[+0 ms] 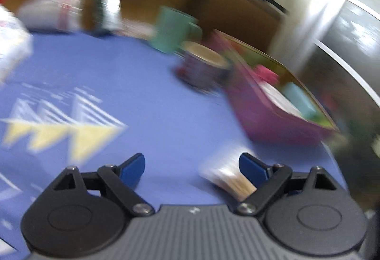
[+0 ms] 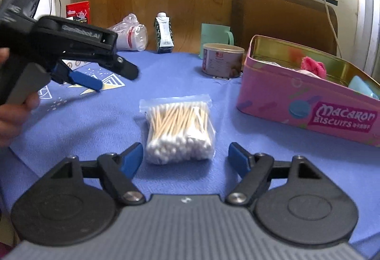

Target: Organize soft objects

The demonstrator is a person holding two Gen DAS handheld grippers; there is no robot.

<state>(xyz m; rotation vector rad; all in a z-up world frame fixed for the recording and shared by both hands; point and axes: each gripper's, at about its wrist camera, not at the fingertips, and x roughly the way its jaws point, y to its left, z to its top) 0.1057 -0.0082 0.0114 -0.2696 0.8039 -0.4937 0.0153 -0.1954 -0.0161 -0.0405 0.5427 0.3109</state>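
A clear bag of cotton swabs [image 2: 178,131] lies flat on the blue cloth [image 2: 95,122], just ahead of my right gripper [image 2: 185,148]. That gripper is open, one finger on each side of the bag's near end, pads apart from it. To the right stands an open pink biscuit tin [image 2: 273,93] holding a pink fluffy item [image 2: 312,65] and a light blue item [image 2: 361,85]. My left gripper [image 2: 111,77], held by a hand at the left, is open and empty above the cloth. The left wrist view is blurred: the left gripper [image 1: 192,162] is open, the swab bag [image 1: 234,182] by its right finger, the tin [image 1: 261,117] beyond.
At the back of the table stand a round can [image 2: 222,59], a green mug [image 2: 215,34], a small carton [image 2: 163,32], a plastic bag of cups [image 2: 129,34] and a red box [image 2: 78,11]. A brown chair back [image 2: 282,17] rises behind the tin.
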